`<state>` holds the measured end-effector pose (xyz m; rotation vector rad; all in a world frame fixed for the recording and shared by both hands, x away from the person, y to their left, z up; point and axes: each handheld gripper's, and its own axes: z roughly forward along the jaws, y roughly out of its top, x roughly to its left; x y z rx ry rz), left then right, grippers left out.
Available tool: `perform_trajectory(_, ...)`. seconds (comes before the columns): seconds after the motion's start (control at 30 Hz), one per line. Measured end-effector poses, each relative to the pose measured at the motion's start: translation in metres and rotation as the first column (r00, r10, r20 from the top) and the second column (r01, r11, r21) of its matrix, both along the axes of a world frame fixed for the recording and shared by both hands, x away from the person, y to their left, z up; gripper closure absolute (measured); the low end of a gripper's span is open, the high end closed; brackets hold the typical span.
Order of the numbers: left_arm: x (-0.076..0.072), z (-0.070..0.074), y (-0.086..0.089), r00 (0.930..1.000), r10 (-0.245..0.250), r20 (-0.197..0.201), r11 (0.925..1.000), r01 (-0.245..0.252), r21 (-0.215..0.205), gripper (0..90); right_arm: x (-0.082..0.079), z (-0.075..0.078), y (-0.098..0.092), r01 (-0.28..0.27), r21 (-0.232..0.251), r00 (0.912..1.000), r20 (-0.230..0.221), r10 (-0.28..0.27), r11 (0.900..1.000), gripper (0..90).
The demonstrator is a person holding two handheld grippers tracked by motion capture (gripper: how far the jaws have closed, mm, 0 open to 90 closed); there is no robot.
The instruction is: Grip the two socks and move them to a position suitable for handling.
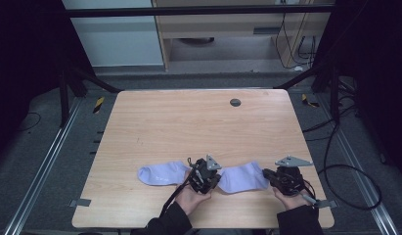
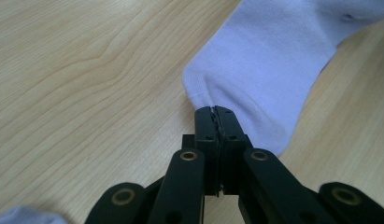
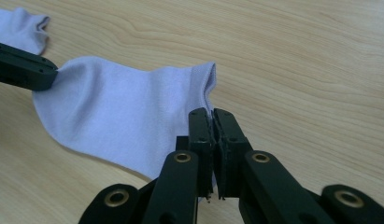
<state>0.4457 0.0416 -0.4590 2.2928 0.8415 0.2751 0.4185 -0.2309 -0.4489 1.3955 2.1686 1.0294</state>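
Both tongs, left (image 2: 215, 110) and right (image 3: 211, 113), pinch one pale sock (image 3: 119, 116).

Pale lilac socks, black claws, light wood

My two black grippers (image 1: 212, 182) (image 1: 268, 175) bite a plain pale-lilac sock (image 1: 243, 177); its unpatterned twin (image 1: 162, 173) lies lower left, on my light, wavy-grained wooden table (image 1: 189, 122) with its dark grey disc (image 1: 235, 102).

Your tabletop (image 1: 189, 122) is pale wood grain with a small dark round cap (image 1: 235, 102) near its far edge. Two light socks lie near the near edge (end to end): left sock (image 1: 162, 173), right sock (image 1: 242, 177).
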Motion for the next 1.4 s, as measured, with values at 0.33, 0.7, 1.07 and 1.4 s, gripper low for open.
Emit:
perform_trajectory(0.33, -0.009, 0.014, 0.030, 0.9998, 0.017, 0.009, 0.9998, -0.017, -0.010, 88.6, -0.011, 0.007, 0.019, -0.029, 0.011, 0.9995, 0.008, 0.029, 1.000, 87.3)
perform_trajectory(0.7, -0.022, 0.011, 0.068, 0.9994, 0.023, -0.026, 0.9997, -0.023, 0.009, 88.6, -0.018, 0.003, 0.052, -0.086, 0.013, 0.9962, -0.014, 0.086, 0.996, 87.2)
perform_trajectory(1.07, -0.027, -0.004, 0.094, 0.9975, 0.043, -0.057, 0.9983, -0.040, 0.043, 88.6, -0.019, -0.011, 0.083, -0.142, 0.007, 0.9881, -0.059, 0.142, 0.990, 87.2)
perform_trajectory(1.4, -0.022, -0.016, 0.090, 0.9971, 0.048, -0.058, 0.9953, -0.043, 0.086, 88.3, -0.015, -0.024, 0.084, -0.128, -0.008, 0.9871, -0.099, 0.126, 0.992, 86.9)
